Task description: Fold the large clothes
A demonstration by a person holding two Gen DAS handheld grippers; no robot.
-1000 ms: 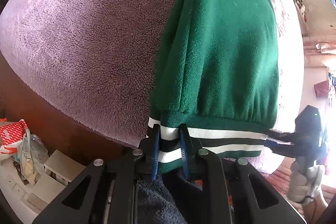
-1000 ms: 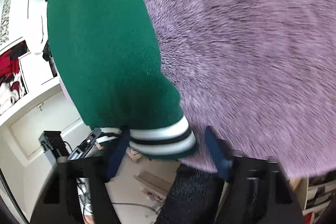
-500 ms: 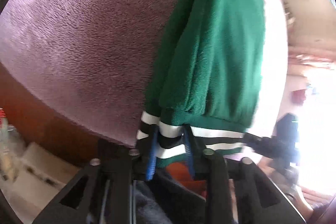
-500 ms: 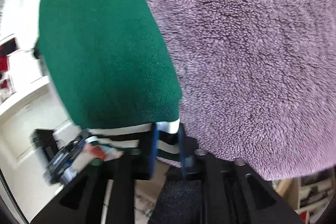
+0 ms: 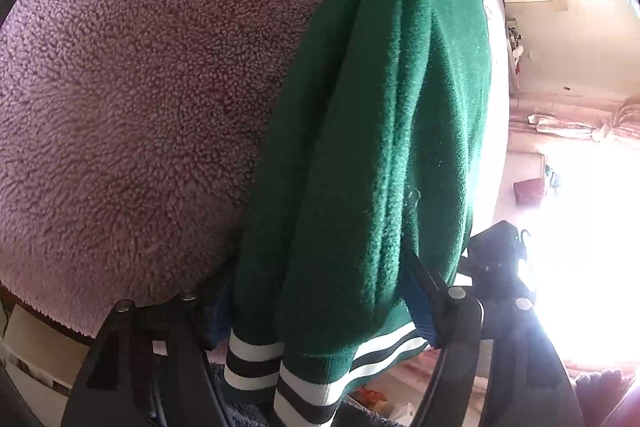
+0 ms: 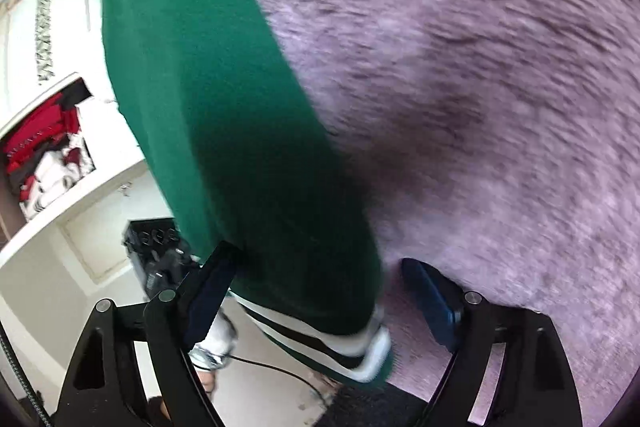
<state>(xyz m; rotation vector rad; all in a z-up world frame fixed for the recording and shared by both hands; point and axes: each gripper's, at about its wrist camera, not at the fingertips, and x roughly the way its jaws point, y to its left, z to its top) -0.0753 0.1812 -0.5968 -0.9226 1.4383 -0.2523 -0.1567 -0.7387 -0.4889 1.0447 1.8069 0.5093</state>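
Home bedroom, by the look of it. Fuzzy purple blanket (image 5: pixel 132 115) covers a bed-like surface, wooden frame showing under its near edge. White built-in shelving (image 6: pixel 48 131) stuffed with red and white clothes on one side, tied-back pink curtains (image 5: pixel 576 127) by a bright window on the other.

green sweater (image 5: pixel 380 147) hangs between both open fingers, blanket (image 5: pixel 140 107) behind

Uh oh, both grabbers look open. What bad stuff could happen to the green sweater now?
The green sweater hangs over the edge of the purple fleece blanket, so with the left gripper and right gripper both open it might slide off. Its striped hem could also snag on a finger.
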